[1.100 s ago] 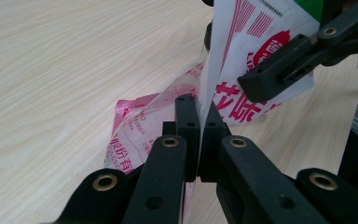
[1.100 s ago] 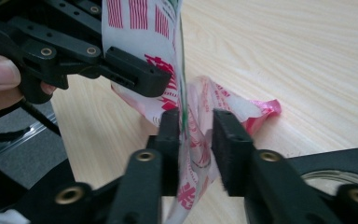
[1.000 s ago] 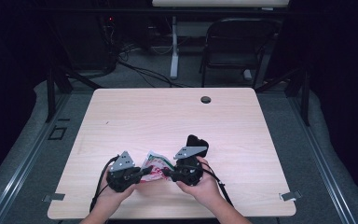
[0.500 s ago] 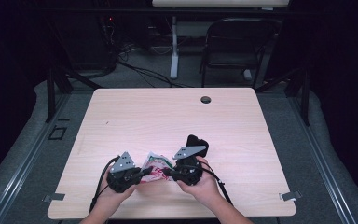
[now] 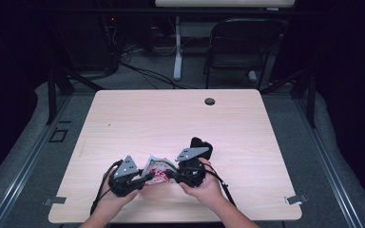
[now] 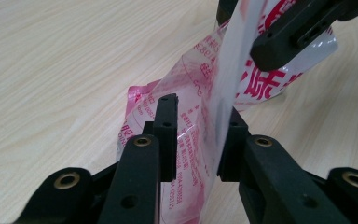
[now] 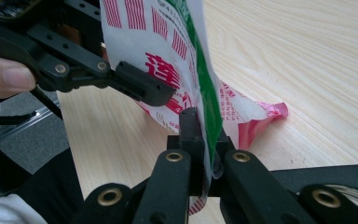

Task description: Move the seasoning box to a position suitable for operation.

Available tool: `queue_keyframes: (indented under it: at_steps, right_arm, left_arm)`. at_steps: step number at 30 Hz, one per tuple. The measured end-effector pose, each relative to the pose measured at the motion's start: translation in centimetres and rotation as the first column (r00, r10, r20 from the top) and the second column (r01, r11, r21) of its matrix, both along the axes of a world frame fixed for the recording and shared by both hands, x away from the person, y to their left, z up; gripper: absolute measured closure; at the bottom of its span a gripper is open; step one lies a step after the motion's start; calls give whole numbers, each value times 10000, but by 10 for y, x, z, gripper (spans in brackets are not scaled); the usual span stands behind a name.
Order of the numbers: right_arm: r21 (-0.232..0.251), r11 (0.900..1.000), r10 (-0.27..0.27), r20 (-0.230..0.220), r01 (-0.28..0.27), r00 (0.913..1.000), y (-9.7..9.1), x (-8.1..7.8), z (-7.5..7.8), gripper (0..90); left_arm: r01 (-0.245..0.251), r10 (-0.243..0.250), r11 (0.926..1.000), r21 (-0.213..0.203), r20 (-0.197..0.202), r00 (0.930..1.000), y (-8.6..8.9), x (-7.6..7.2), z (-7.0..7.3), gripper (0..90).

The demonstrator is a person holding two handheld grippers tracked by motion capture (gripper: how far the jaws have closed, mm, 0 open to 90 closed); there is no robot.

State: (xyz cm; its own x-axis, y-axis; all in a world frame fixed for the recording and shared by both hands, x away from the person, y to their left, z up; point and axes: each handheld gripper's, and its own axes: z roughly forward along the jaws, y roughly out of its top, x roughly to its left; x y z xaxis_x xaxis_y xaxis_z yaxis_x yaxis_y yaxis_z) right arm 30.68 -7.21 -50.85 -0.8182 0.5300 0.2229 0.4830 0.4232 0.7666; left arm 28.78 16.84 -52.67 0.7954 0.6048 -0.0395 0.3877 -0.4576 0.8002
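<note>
A thin plastic wrapper point(image 5: 156, 169), printed red and green, is held just above the near edge of the bench point(image 5: 180, 118). The right claw point(image 7: 204, 122) is clamped on its edge. The left claw point(image 6: 198, 114) has just been opening, film between the parted jaws. Light, limp, slippery film is judged best pinched at a seam.

A red-and-white printed plastic bag point(image 6: 191, 116) is seen standing on edge between the two black jaws of the left gripper point(image 6: 198, 135), which have just been opening; a gap is visible beside the left jaw. Farther off, at the upper right, the bag is clamped by the right gripper point(image 6: 279, 42). A light wooden table point(image 6: 65, 70) lies beneath.
</note>
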Motion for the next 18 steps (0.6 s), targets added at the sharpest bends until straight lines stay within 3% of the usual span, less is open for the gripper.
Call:
queue_keyframes:
  at_steps: [11,18]
  right_arm:
    - [265,9996,63,155,-67,9999,0,2,0,900]
    - [458,9989,63,252,-75,9997,1,2,0,900]
  left_arm:
    - [-143,143,9999,26,-277,9995,5,7,-12,568]
    - [-130,119,9998,-156,-653,9978,9,11,-24,525]
